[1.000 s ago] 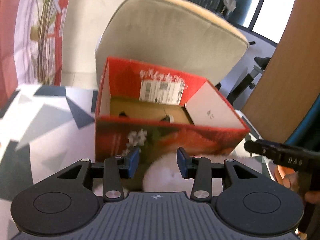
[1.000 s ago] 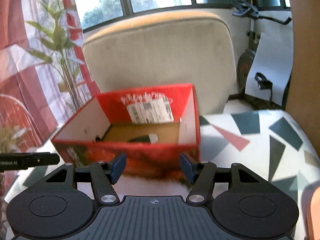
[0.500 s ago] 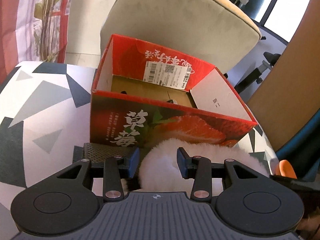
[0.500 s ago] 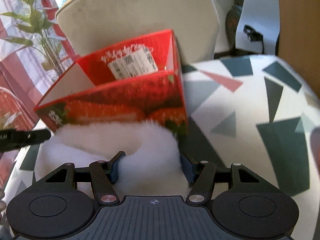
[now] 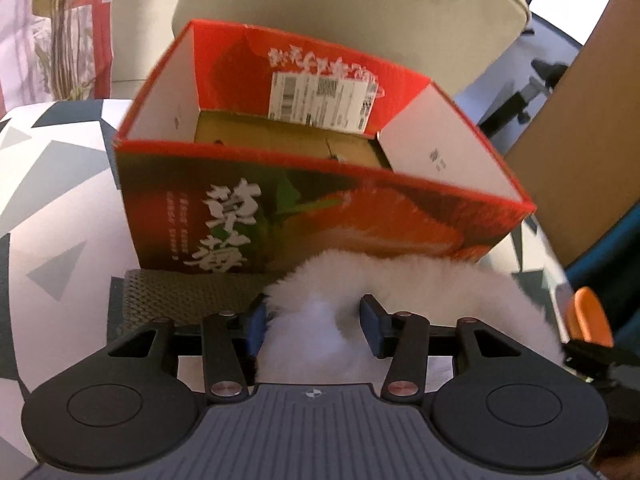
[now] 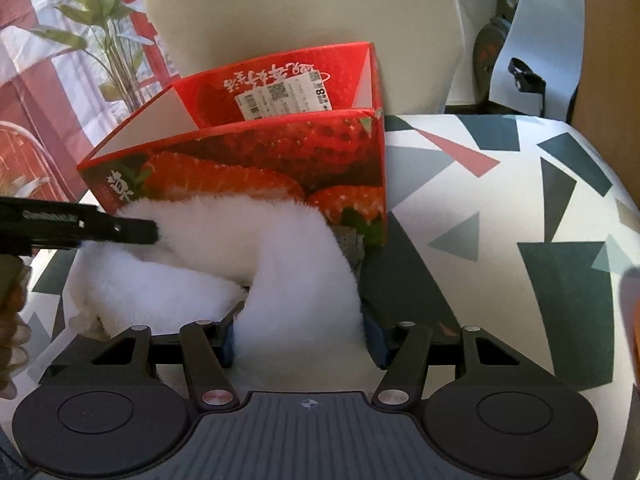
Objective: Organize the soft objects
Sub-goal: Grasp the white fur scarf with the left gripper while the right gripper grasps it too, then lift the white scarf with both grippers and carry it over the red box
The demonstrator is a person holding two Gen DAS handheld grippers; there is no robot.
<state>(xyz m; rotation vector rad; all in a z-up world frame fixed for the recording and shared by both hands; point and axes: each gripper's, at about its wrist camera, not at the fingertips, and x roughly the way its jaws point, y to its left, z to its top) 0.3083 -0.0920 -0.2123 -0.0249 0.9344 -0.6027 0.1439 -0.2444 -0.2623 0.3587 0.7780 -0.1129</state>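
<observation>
Both grippers straddle the white fluffy item (image 6: 224,256), left gripper (image 5: 316,320) opening, right gripper (image 6: 300,332) apparently clamping fur; regrip evenly before lifting into the strawberry box (image 5: 280,216).

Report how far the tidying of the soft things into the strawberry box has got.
Done: little. The red strawberry box shows only its cardboard floor, though part is hidden. In hand: the white fluffy piece lies on the patterned surface before the box, between the pads of both claws; the left claw is opening around it, the right claw straddles it. Left: lifting it into the box.
</observation>
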